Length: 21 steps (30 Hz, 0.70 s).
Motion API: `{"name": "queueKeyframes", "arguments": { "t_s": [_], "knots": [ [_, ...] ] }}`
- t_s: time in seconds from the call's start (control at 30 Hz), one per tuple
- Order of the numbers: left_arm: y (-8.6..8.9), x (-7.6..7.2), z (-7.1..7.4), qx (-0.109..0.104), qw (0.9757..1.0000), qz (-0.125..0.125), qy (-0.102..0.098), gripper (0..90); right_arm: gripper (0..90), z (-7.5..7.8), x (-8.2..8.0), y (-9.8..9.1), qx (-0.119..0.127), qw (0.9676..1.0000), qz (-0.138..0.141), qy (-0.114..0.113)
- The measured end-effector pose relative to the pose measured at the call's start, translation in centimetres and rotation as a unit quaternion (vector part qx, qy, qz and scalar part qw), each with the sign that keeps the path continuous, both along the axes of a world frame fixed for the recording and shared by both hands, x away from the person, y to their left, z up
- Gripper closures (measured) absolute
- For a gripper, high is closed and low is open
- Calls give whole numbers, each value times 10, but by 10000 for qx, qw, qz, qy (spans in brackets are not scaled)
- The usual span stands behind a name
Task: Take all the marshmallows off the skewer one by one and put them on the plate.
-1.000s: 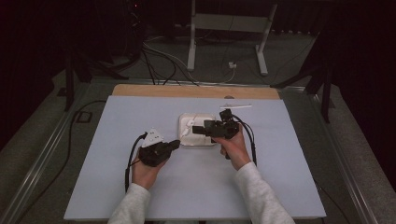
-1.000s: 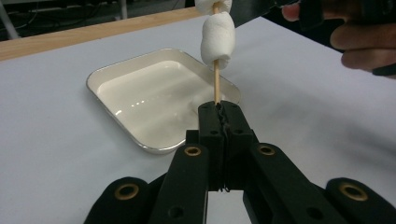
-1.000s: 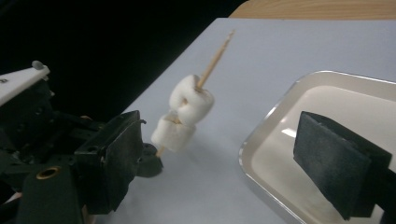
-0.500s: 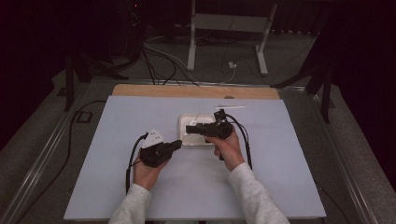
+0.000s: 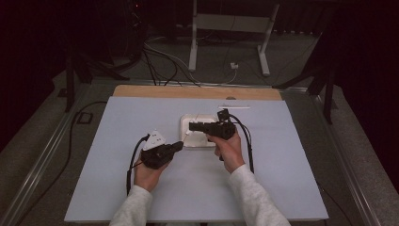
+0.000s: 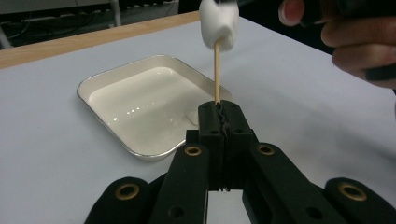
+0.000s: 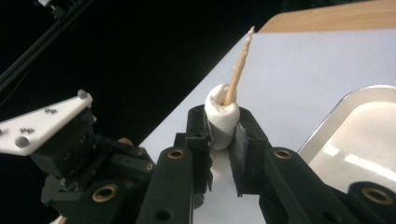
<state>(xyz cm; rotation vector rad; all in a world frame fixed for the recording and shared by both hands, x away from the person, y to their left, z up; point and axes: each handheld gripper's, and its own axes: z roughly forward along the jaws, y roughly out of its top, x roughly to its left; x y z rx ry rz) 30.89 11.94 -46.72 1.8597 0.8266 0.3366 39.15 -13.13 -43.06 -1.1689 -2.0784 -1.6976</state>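
Note:
My left gripper is shut on the lower end of a thin wooden skewer, which stands upright from its jaws. A white marshmallow sits on the skewer, and the pointed tip pokes out through it. My right gripper is shut on the marshmallow, squeezing its sides. In the high view the left gripper and right gripper meet over the near left corner of a shallow white tray. The tray looks empty.
The tray rests near the middle of a pale blue tabletop. A wooden strip runs along the far edge. A thin white stick lies behind the tray. Cables and a white stand are on the floor beyond.
My right gripper has shifted left across the tray toward the left gripper. The left hand has stayed where it was.

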Motion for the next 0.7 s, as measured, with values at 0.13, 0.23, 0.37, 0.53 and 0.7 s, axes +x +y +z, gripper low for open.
{"name": "queueKeyframes", "arguments": {
  "t_s": [0.13,0.23,0.37,0.53,0.7],
  "knots": [
    [0,-1,1,37,9999,-37,-90,900,803,3,0,-5,86,9999,-118,-35],
    [0,-2,0,152,9997,-48,-168,900,803,3,0,-5,82,9999,-87,-51],
    [1,-3,0,188,9996,-78,-198,900,802,3,1,-8,146,9998,-161,-40],
    [2,-2,-2,201,9996,-70,-207,900,802,5,2,-11,193,9995,-250,-71],
    [4,-2,-3,266,9993,-77,-265,900,803,8,3,-16,304,9988,-367,-61]
  ]
}}
